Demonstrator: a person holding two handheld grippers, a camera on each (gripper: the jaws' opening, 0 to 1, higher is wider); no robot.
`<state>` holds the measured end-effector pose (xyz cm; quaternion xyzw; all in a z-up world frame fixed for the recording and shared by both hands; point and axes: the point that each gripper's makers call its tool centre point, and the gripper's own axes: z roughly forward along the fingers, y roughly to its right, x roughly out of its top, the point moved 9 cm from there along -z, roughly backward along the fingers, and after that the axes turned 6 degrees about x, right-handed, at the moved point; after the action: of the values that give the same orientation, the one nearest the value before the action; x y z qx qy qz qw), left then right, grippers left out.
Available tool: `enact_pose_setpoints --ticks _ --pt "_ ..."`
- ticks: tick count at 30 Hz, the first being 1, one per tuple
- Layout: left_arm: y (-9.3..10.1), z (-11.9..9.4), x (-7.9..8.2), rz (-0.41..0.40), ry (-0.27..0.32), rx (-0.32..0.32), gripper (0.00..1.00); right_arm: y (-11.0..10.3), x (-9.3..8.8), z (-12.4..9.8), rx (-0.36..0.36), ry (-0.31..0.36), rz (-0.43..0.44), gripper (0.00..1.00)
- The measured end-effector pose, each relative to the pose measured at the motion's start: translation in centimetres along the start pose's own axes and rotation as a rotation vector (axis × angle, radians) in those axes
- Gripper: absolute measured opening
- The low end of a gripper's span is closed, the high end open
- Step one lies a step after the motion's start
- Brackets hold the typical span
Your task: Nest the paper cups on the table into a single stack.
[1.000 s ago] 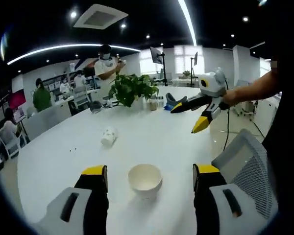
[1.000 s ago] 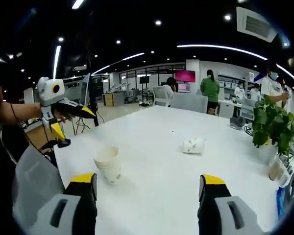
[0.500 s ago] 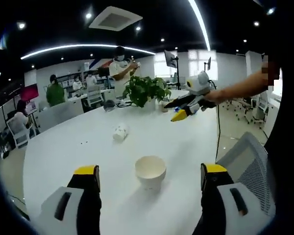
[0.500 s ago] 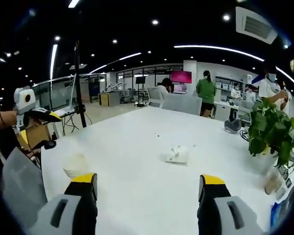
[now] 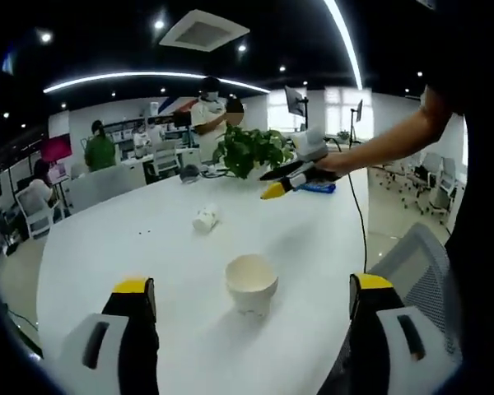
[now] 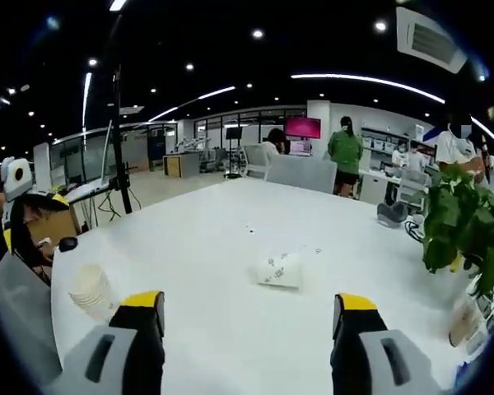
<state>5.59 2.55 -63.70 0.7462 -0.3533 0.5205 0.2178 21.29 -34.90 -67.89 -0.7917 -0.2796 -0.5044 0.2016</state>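
Note:
A stack of white paper cups (image 5: 251, 282) stands upright near the table's close edge, centred ahead of my left gripper (image 5: 251, 309), whose jaws are wide open and empty. The same stack (image 6: 90, 289) sits at the left in the right gripper view. One printed paper cup (image 6: 279, 270) lies on its side mid-table, straight ahead of my right gripper (image 6: 247, 317), also open and empty. That lone cup (image 5: 204, 219) lies farther back in the left gripper view. The right gripper (image 5: 290, 182) reaches over the table there, held by a person's arm.
A white round table (image 5: 148, 239) carries a potted plant (image 5: 247, 151) and a blue item (image 5: 317, 188) at its far side. A grey mesh chair (image 5: 428, 280) stands by the near edge. Several people and desks are in the background.
My right gripper has swung toward the lying cup, which now sits centred and nearer between its jaws; the stack has slid to that view's left. The left gripper view has shifted only slightly.

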Motion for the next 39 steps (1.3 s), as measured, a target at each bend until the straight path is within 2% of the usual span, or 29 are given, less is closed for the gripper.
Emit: enact_pose_setpoints --ticks 3,5,13,22,39 --pt "0.1 0.2 0.0 -0.002 0.005 0.001 0.99 0.2 0.0 1.0 0.0 -0.006 0.004 0.85" --pt "0.0 0.5 0.0 -0.006 0.004 0.002 0.99 1.2 -0.4 1.9 0.003 -0.007 0.008 0.84" --pt "-0.7 1.2 -0.3 0.005 0.011 0.002 0.99 2.9 -0.4 4.4 0.005 -0.013 0.008 0.81" --pt "-1.4 1.6 -0.6 0.007 0.003 0.005 0.99 4.9 -0.7 7.9 0.03 -0.008 0.009 0.75" --pt "-2.0 2.8 -0.9 -0.026 0.002 -0.009 0.99 7.8 -0.6 12.6 0.078 -0.015 -0.012 0.62"
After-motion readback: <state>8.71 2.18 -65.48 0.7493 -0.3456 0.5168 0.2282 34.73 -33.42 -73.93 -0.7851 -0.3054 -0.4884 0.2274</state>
